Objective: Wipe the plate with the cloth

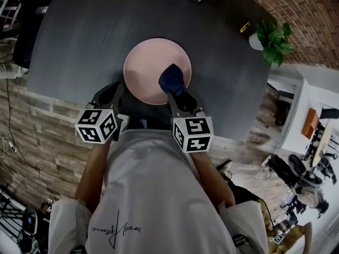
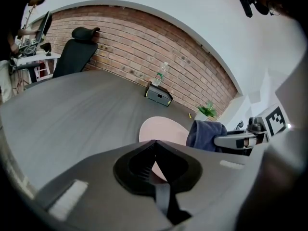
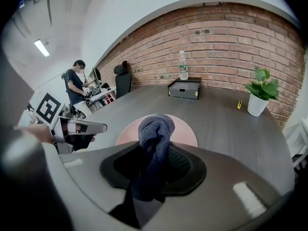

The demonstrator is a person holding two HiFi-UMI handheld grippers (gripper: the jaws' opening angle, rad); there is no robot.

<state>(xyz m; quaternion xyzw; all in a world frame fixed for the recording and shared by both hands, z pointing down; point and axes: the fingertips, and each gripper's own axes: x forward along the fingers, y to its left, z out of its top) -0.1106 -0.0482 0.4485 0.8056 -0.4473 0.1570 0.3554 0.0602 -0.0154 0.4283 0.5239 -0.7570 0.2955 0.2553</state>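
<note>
Pink plate (image 1: 151,62) lies flat on the dark grey table (image 1: 79,36), towards the edge nearest the person. Right gripper (image 1: 175,93): jaws clamped on a dark blue cloth (image 1: 172,80), which bunches into a rounded wad ahead of the tips and sits over the plate's near right portion. Whether the wad presses on the surface or hangs just above it cannot be told. Left gripper (image 1: 117,91): jaws drawn together with nothing between them, tips just beside the plate's near left rim; contact with the rim is not confirmed. Assessment: the wiping stroke is at or about its start. Recommended practice: lower the wad until the fabric flattens on the plate, keeping the hard tips off the surface. Then sweep in overlapping arcs from the near right across the centre to the far rim. The plate looks smooth and is judged likely to slide on the table under a sideways push, so the left gripper should bear against the near left rim as a stop. Apply moderate pressure only, since a snag could pull the cloth loose.
</note>
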